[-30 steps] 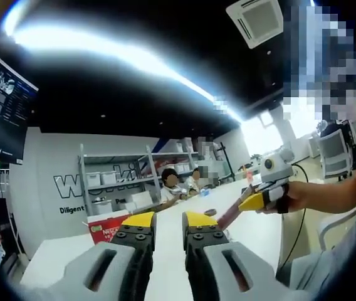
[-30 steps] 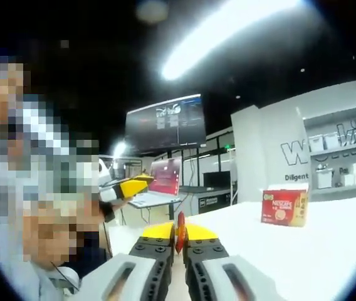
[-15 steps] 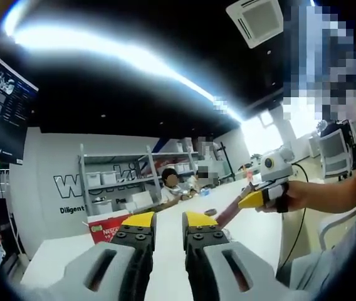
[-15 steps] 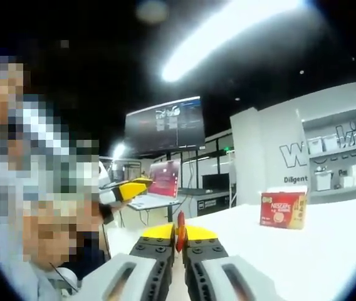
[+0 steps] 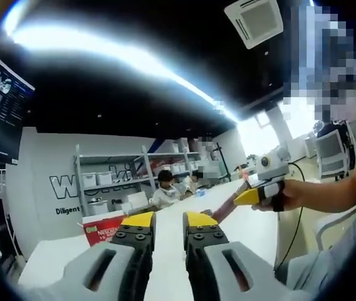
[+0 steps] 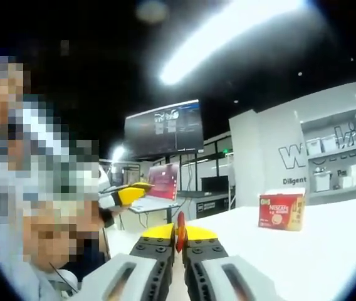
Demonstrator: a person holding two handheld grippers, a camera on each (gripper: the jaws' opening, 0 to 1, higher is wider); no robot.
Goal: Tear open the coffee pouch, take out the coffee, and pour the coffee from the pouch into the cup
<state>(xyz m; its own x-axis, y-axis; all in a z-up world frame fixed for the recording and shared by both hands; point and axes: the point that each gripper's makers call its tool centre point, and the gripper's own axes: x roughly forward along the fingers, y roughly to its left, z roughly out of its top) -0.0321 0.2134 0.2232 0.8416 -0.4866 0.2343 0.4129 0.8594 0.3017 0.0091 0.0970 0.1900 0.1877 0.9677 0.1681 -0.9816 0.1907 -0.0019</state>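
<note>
The right gripper pinches the red coffee pouch at lower centre; the left gripper, slightly parted, holds nothing. Tearing seems pending: it must grasp the pouch's free end

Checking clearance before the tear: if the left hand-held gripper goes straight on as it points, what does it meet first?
Probably the white table, which stretches ahead of the left hand-held gripper. The red Nescafe box sits just left of that line, the right hand-held gripper with the coffee pouch off to the right. Depth is unclear.
</note>
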